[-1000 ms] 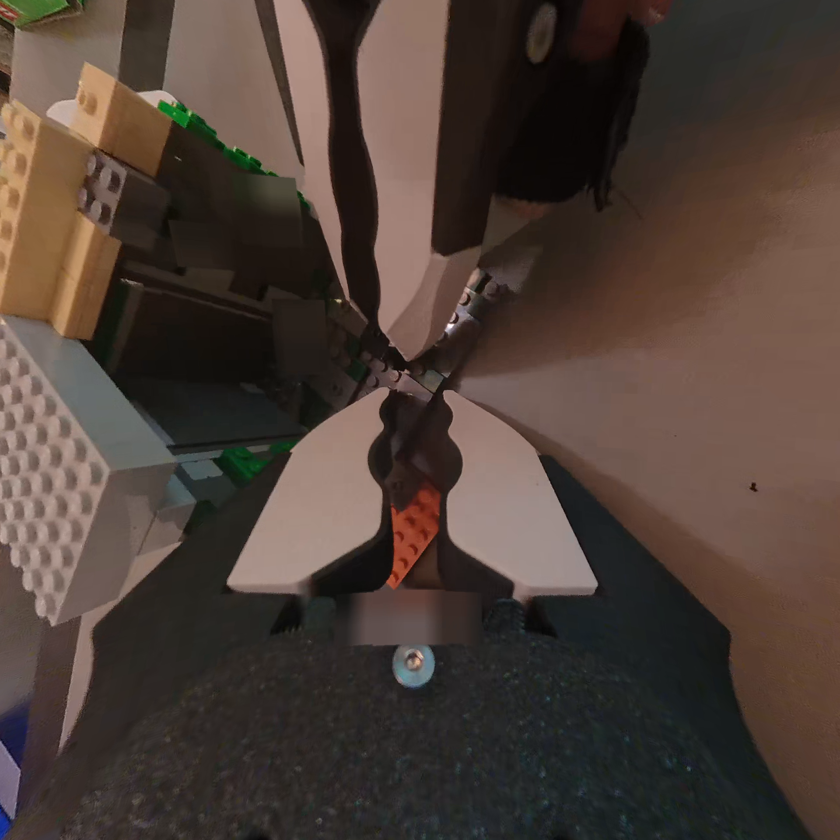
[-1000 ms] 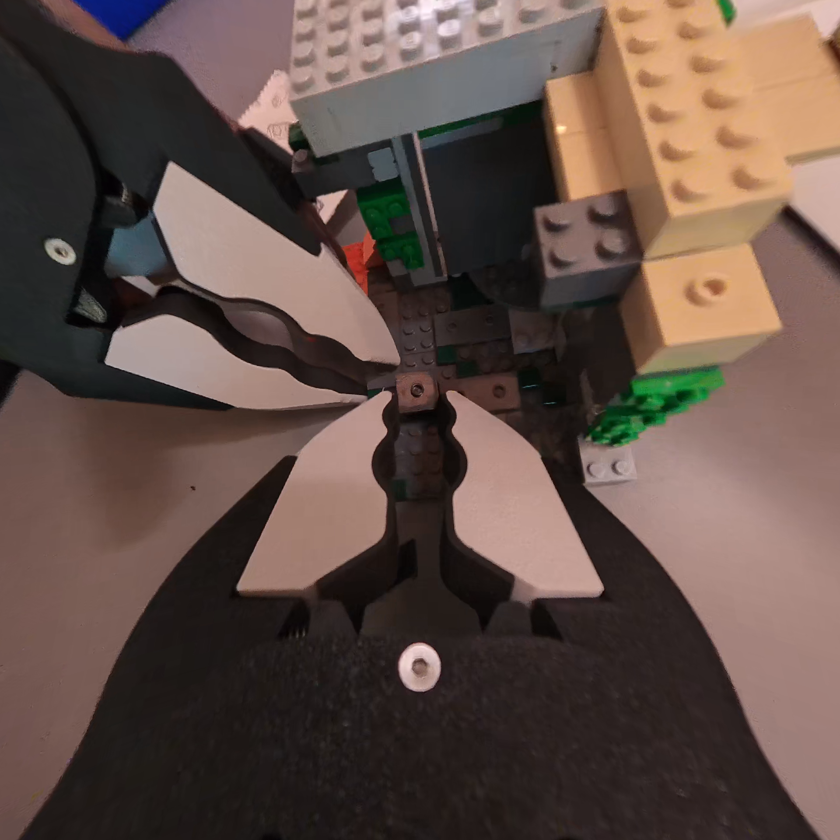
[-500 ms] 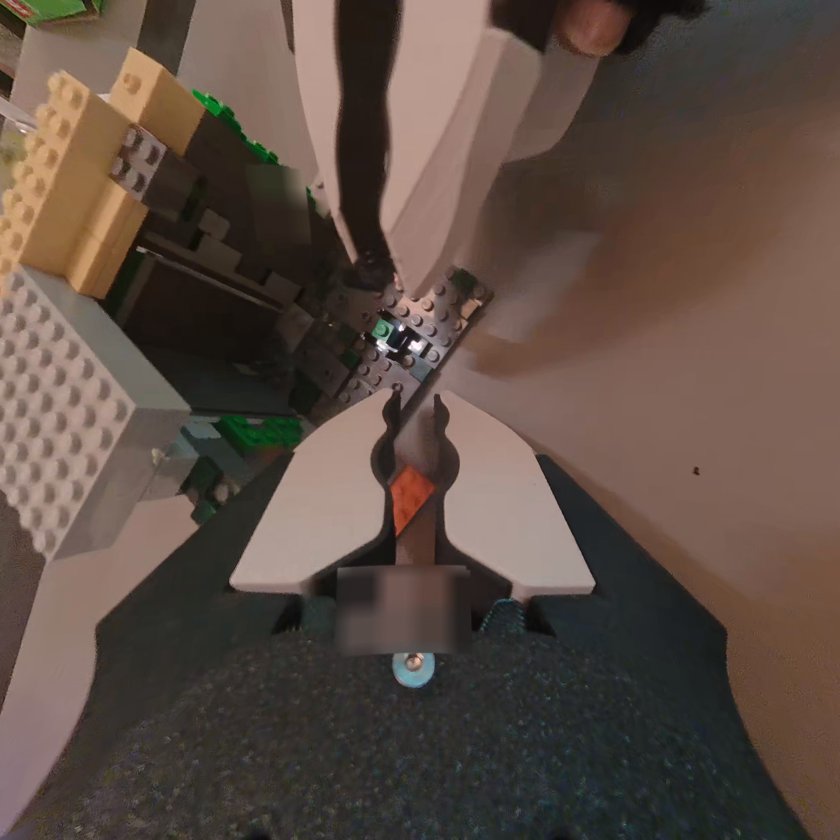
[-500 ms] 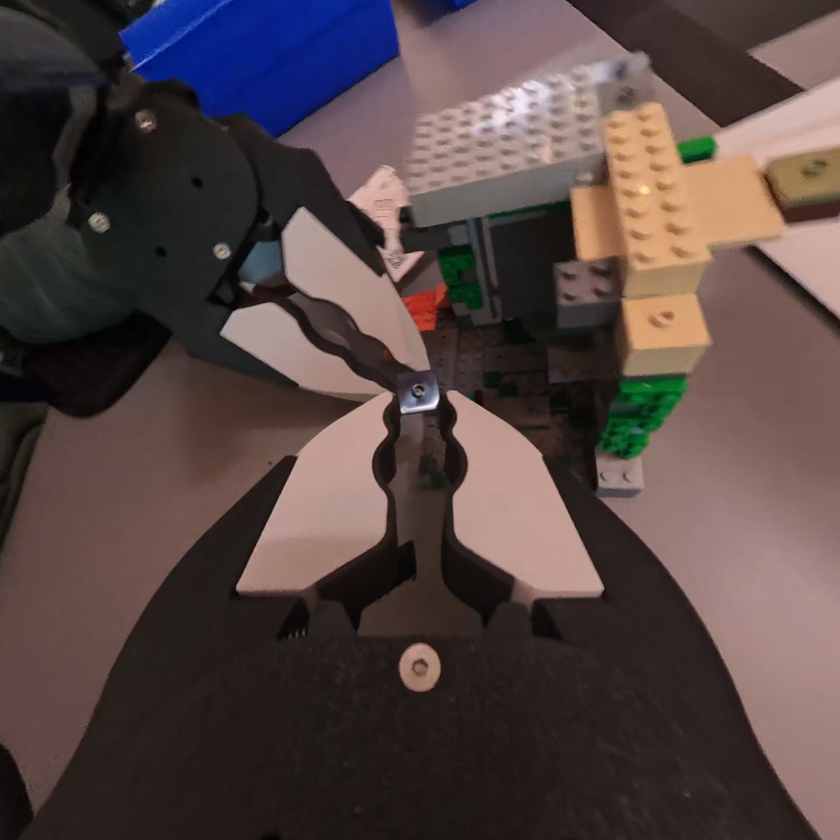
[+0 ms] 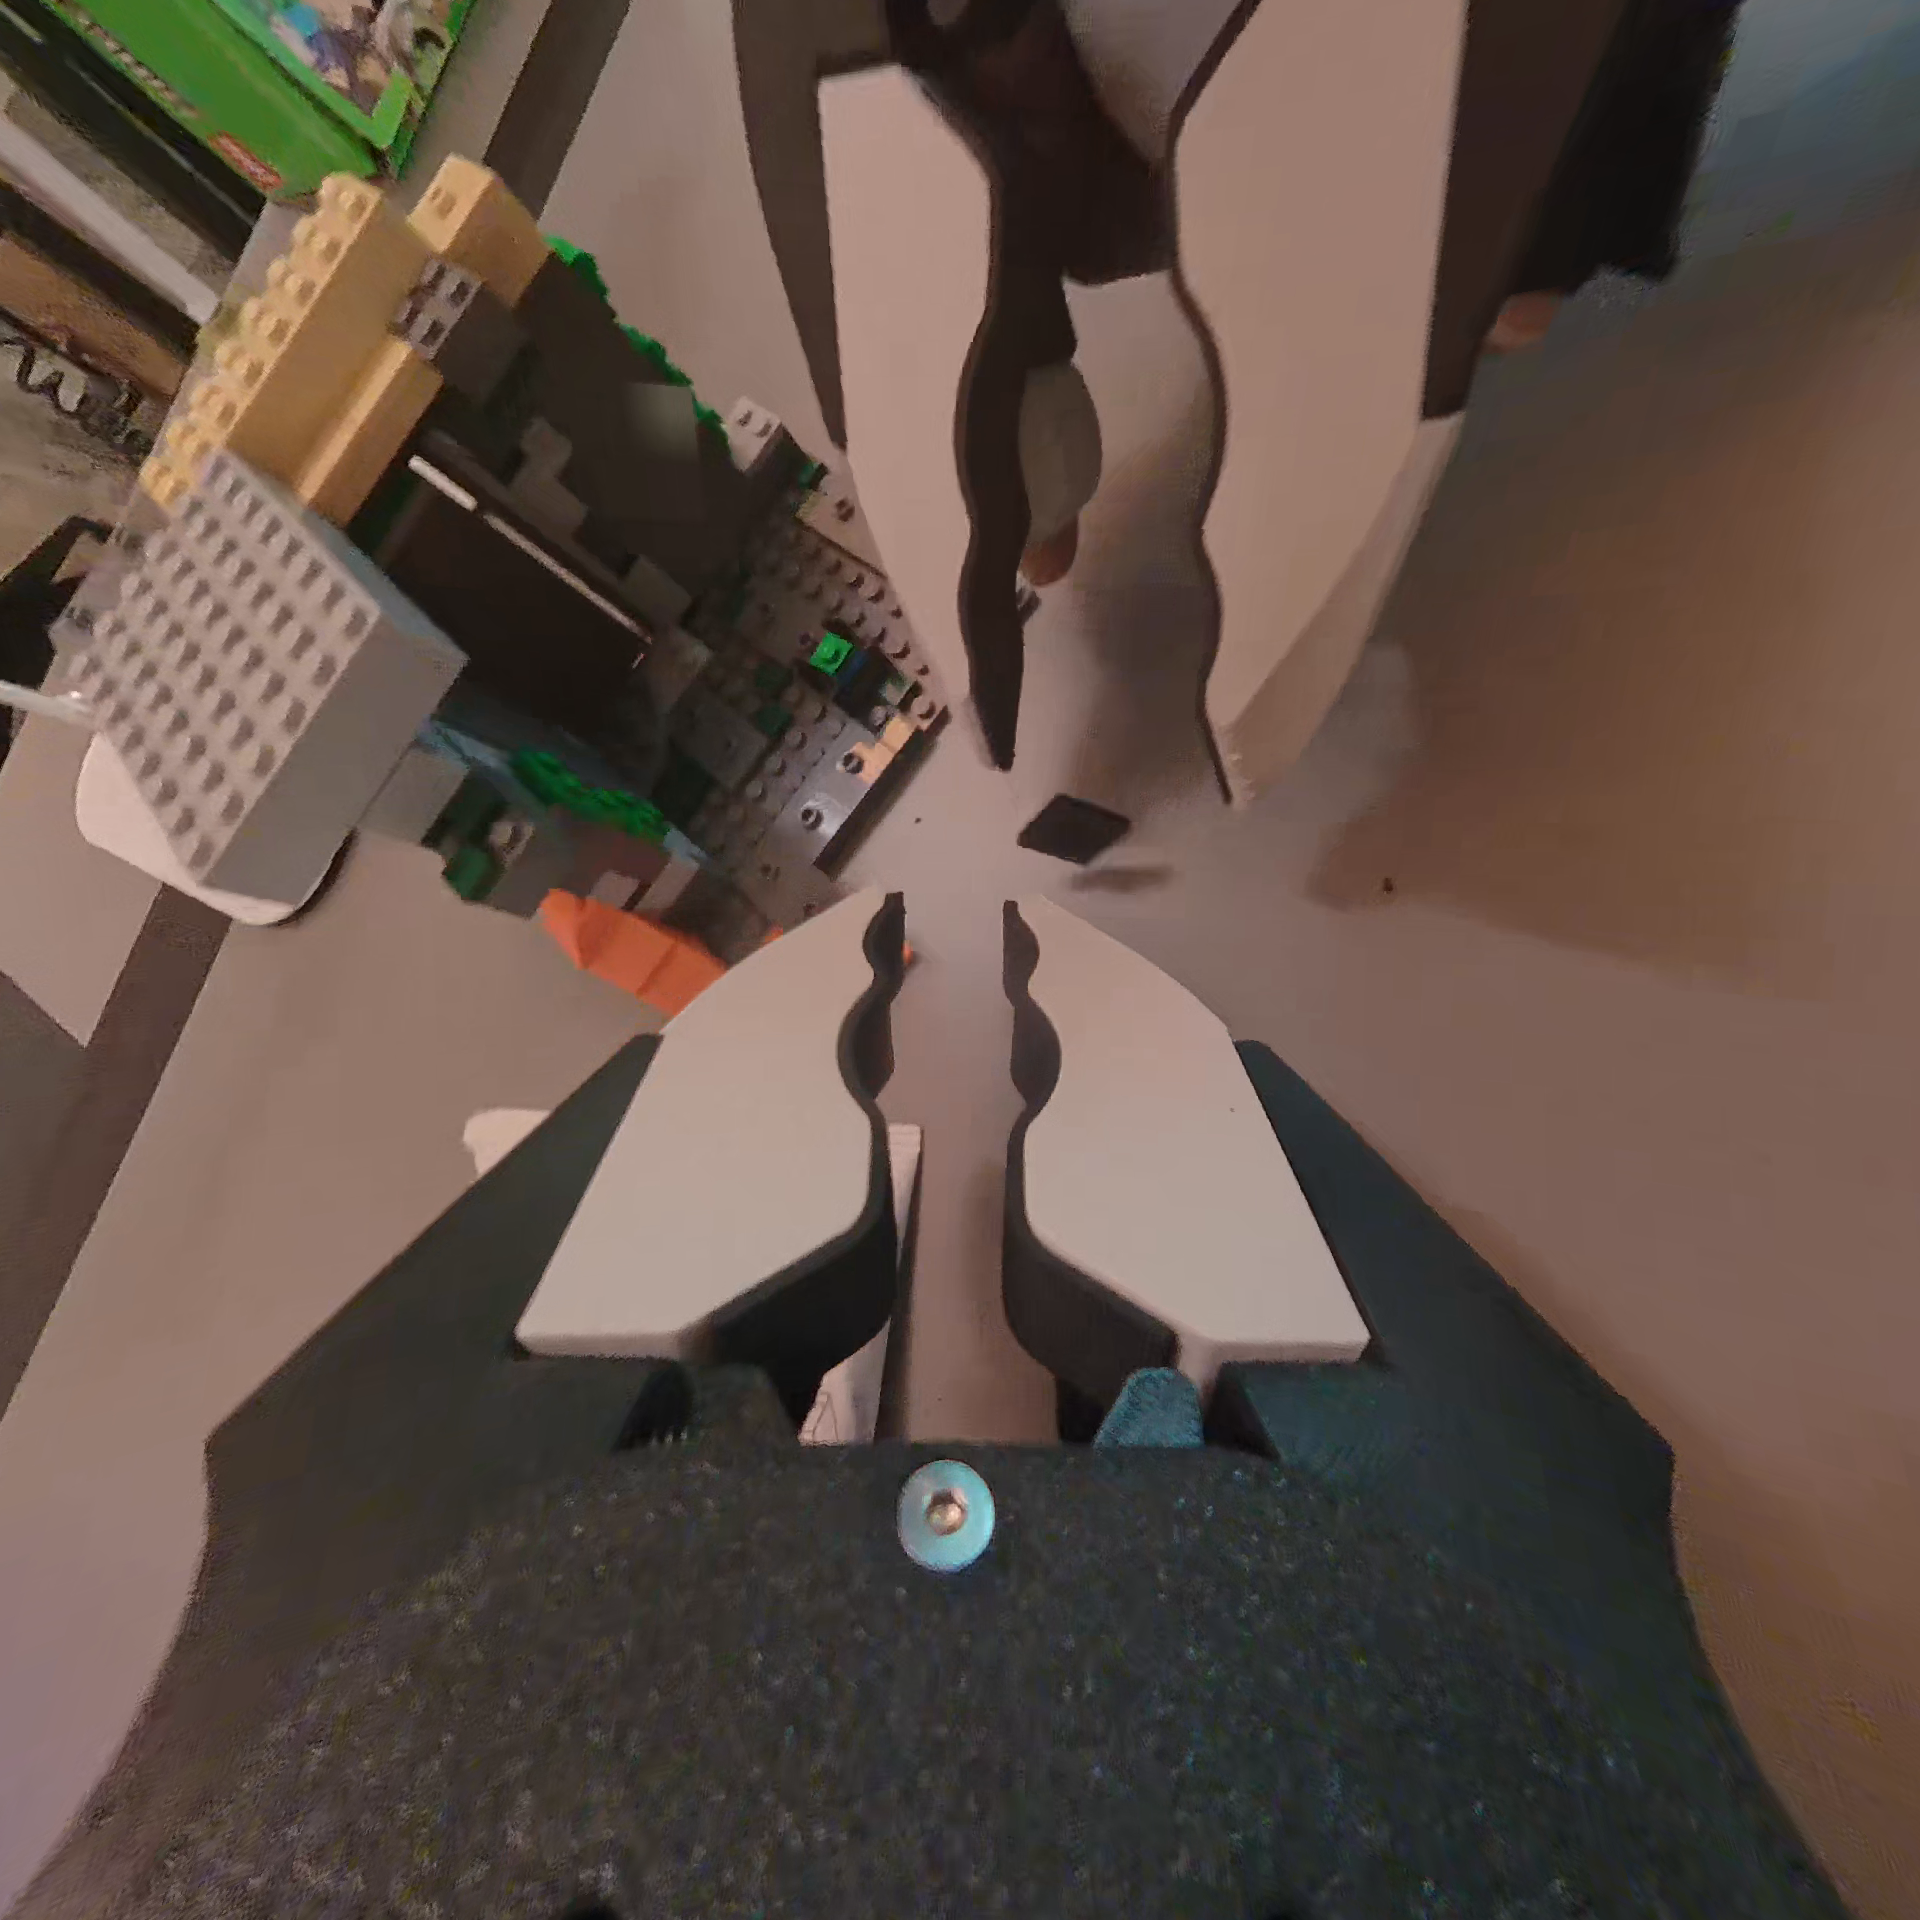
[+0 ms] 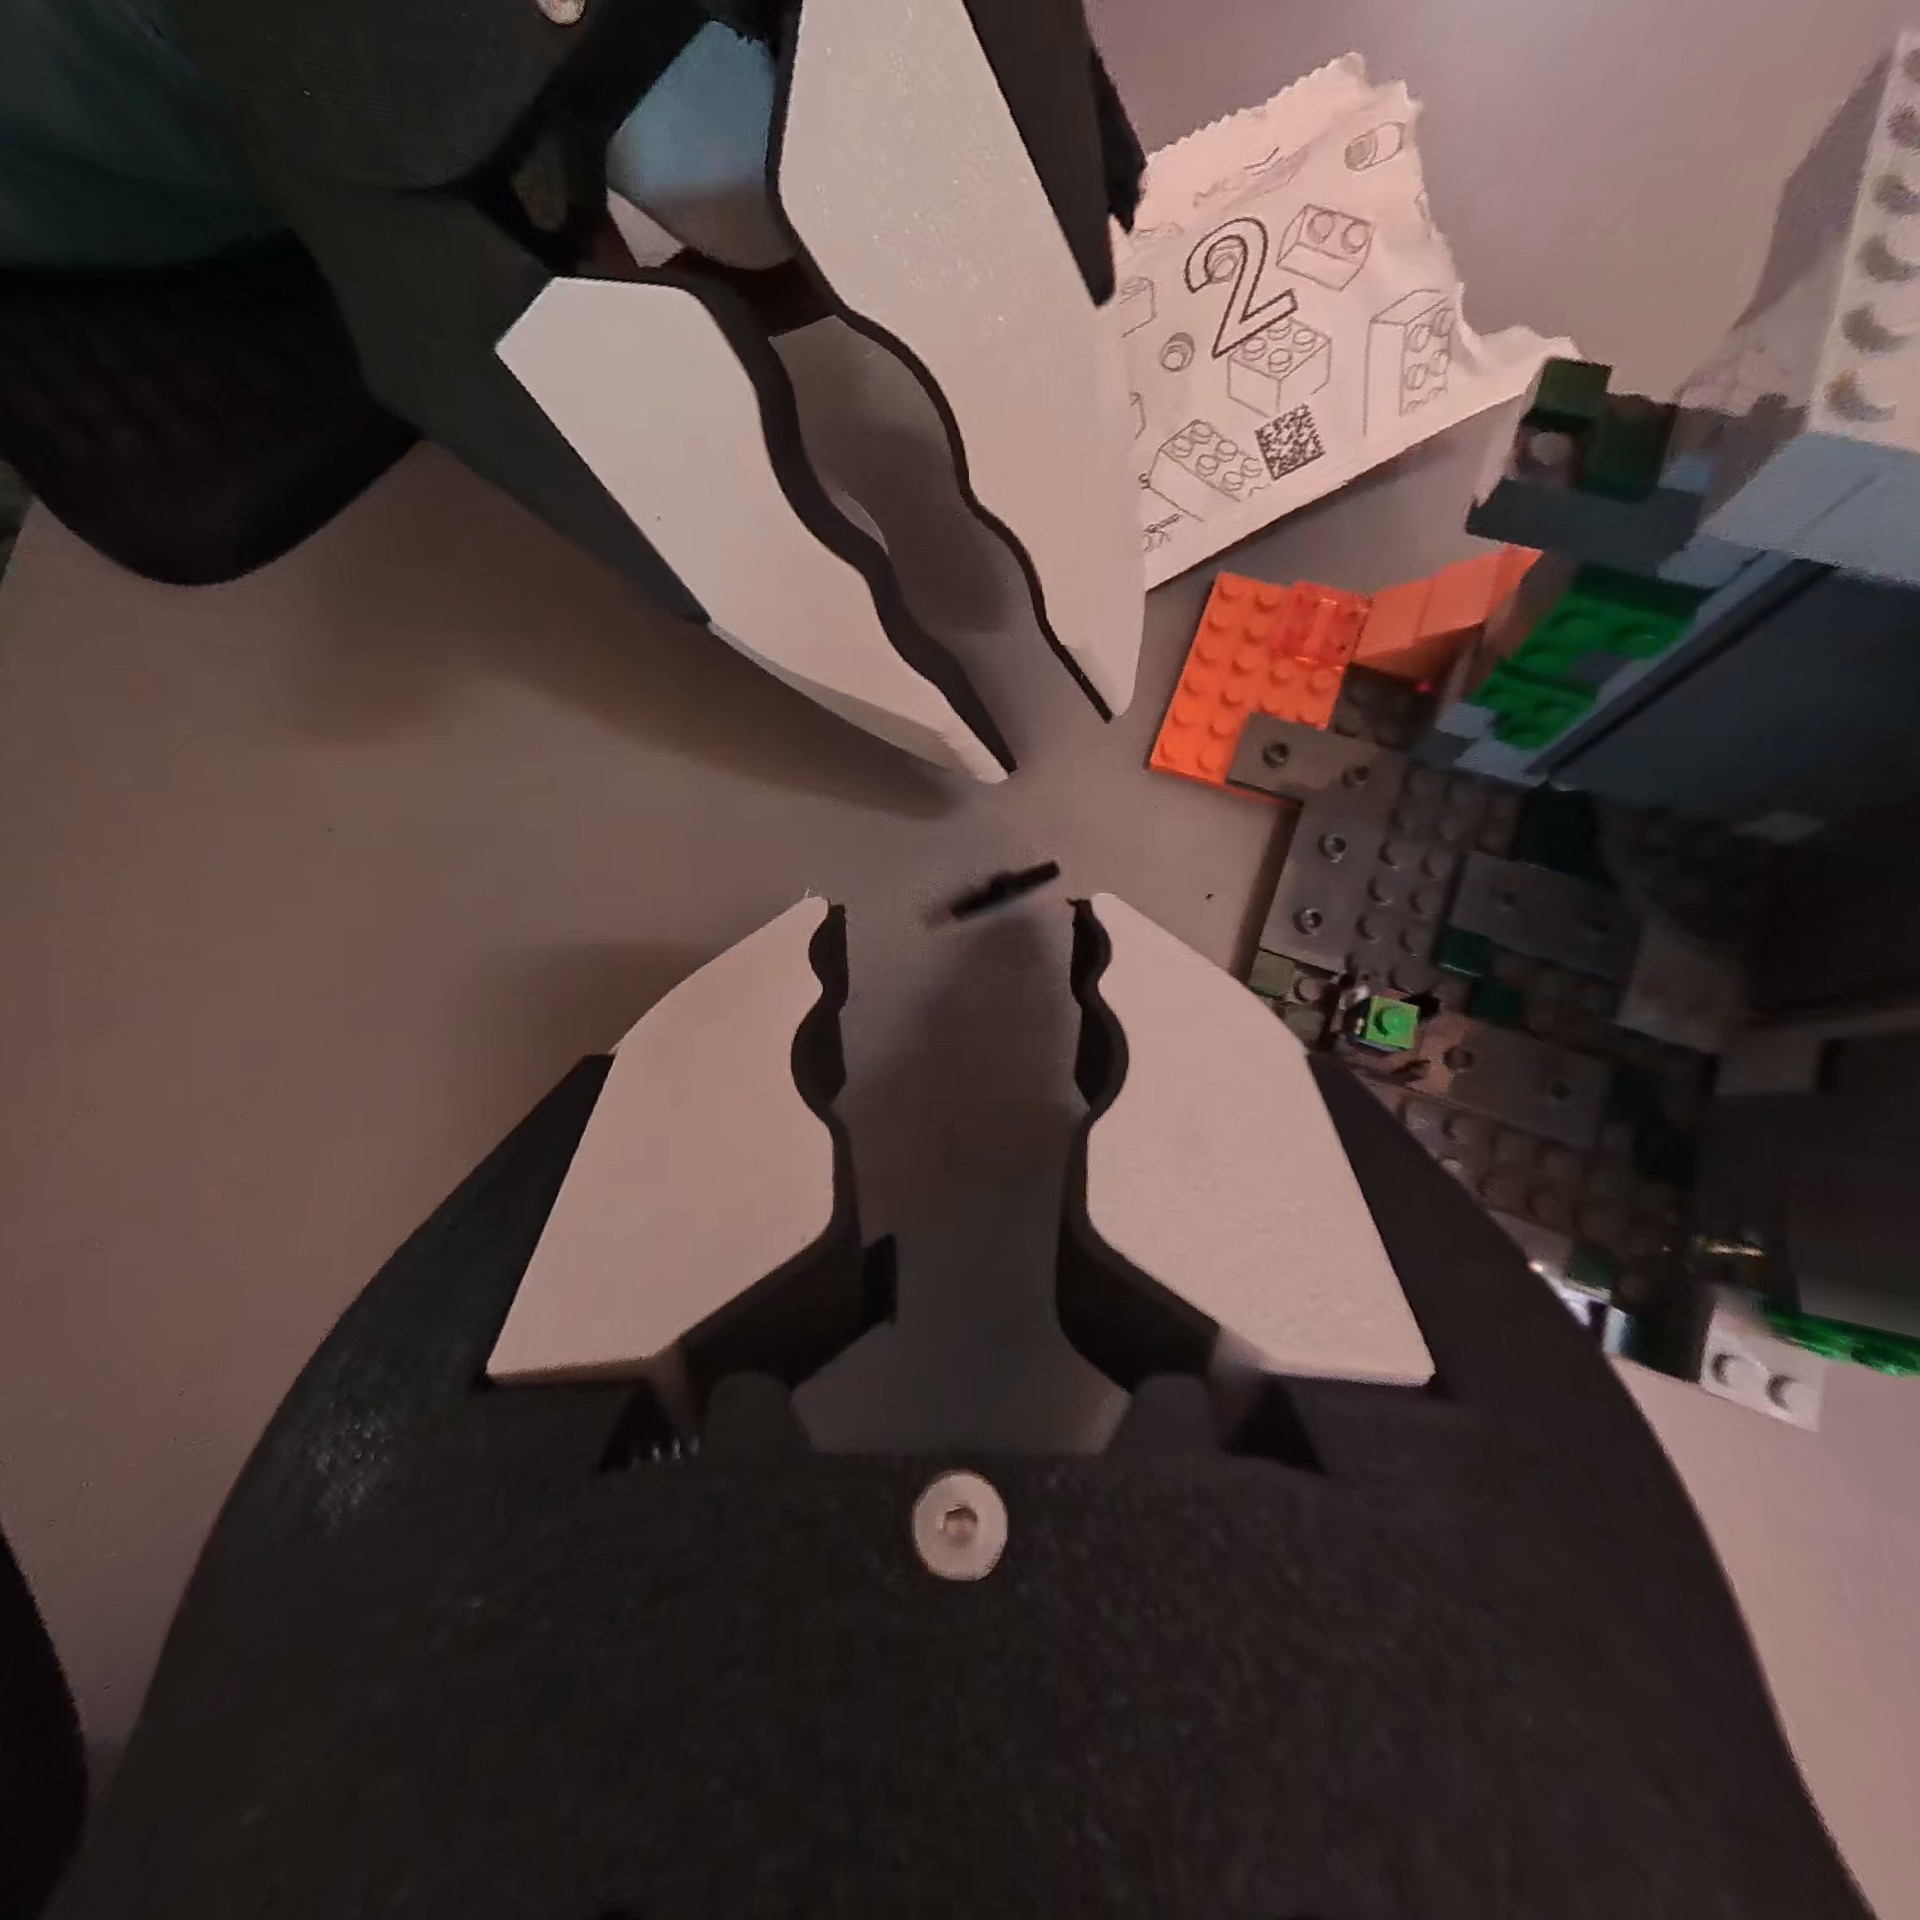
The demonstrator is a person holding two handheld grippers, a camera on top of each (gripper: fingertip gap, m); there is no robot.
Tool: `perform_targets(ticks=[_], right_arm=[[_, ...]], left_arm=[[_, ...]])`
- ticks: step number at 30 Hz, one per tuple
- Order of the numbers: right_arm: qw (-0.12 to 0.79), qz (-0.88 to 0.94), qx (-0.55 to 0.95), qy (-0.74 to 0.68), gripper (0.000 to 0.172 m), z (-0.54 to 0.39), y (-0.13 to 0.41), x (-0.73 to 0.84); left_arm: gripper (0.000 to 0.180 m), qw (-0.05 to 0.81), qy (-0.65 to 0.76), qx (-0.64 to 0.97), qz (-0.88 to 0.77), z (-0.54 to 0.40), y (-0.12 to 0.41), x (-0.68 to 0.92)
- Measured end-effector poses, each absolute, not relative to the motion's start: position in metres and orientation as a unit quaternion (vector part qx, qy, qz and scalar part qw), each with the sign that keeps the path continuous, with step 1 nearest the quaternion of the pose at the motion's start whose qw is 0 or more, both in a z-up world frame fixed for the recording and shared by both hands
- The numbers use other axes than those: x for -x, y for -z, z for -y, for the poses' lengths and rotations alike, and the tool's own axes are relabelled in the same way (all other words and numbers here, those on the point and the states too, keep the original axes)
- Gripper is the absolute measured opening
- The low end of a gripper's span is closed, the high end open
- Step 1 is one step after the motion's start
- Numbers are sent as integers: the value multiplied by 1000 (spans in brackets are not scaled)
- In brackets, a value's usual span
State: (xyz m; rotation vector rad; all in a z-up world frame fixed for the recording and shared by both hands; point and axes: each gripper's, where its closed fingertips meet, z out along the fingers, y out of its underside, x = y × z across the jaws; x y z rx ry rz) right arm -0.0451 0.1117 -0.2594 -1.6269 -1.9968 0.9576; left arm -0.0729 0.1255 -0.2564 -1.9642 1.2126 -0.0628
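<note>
A small dark flat tile [image 5: 1073, 828] is free of every pad, just off the grey table [image 5: 1558, 1039] with its shadow under it. In the right wrist view the tile [image 6: 1006, 891] shows edge-on and blurred just ahead of my right gripper [image 6: 956, 906], which is open and empty. My left gripper [image 5: 951, 904] is open too, with only bare table between its fingers. The two grippers face each other tip to tip: the right gripper [image 5: 1117, 779] shows from above, the left gripper [image 6: 1055, 746] at upper left. A brick model [image 5: 582, 623] stands beside them.
The model [image 6: 1558, 935] has a dark studded base, an orange plate [image 6: 1257, 675], a green stud [image 6: 1387, 1023], tan bricks [image 5: 312, 332] and a big grey studded block [image 5: 249, 675]. A torn paper bag [image 6: 1299, 312] lies behind it. A green box [image 5: 239, 83] is far left. Only a small space, under 4 cm, lies between the two pairs of fingers. My left tips are roughly 5 cm from the orange plate [image 6: 1257, 675].
My right gripper lifted the small dark tile off the model's base, moved off to the bare table and opened; the tile left its grasp. My left gripper let go of the base's edge and drew back.
</note>
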Motion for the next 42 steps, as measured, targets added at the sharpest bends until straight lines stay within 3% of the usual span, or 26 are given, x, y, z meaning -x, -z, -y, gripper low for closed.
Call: perform_targets(ticks=[4, 11, 20, 31, 42], right_arm=[[208, 706, 591, -331, 47, -120, 260, 42], [320, 628, 674, -222, 36, -190, 264, 39], [308, 605, 705, -206, 21, -194, 277, 47], [283, 583, 726, -229, 20, -193, 277, 47], [263, 584, 728, -244, 15, -188, 277, 47]], left_arm=[[17, 417, 20, 780, -465, -132, 258, 75], [18, 433, 3, 781, -450, -140, 262, 71], [18, 431, 3, 790, -436, -149, 268, 68], [18, 425, 16, 794, -435, -165, 271, 57], [12, 361, -19, 807, -467, -172, 283, 56]])
